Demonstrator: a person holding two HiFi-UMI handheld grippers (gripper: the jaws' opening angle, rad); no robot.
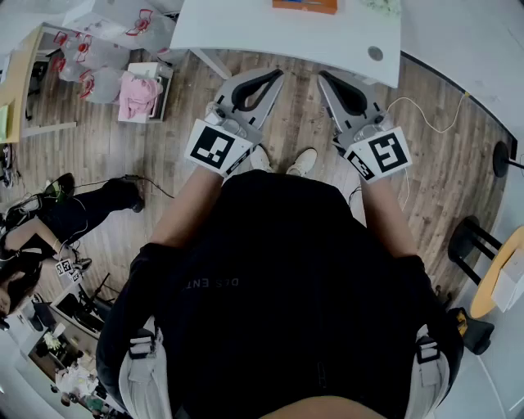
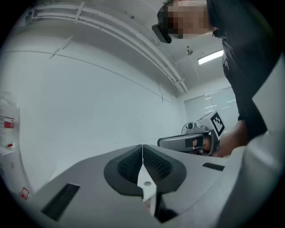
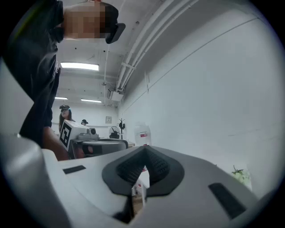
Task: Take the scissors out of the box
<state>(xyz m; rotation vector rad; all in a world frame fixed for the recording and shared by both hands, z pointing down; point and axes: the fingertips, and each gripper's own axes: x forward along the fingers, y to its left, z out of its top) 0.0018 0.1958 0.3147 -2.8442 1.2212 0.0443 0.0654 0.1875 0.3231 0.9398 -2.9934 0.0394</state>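
1. Grippers. You hold the left gripper (image 1: 275, 75) and the right gripper (image 1: 324, 76) level and side by side in the upper centre of the head view. Their tips are near the front edge of the white table (image 1: 246, 33), and the marker cubes sit at your wrists.

2. Left jaws. In the left gripper view the two dark ribbed pads (image 2: 129, 164) meet along a single line at lower centre. The jaws are fully together with nothing between them, and they face a plain white wall (image 2: 89, 98).

3. Right jaws. In the right gripper view the pads (image 3: 158, 167) are closed against each other at their tips, and they grip nothing.

4. Task items. No view lets you locate the scissors or the box. An orange object (image 1: 304, 5) lies on the table at the top edge of the head view, cut off by the frame, and you cannot tell what it is.

5. Surroundings. Your shoes (image 1: 303, 161) stand on the wooden floor (image 1: 442, 147) below the grippers. A pink cloth (image 1: 139, 94) lies at the upper left. A white cable (image 1: 426, 123) runs across the floor at the upper right.
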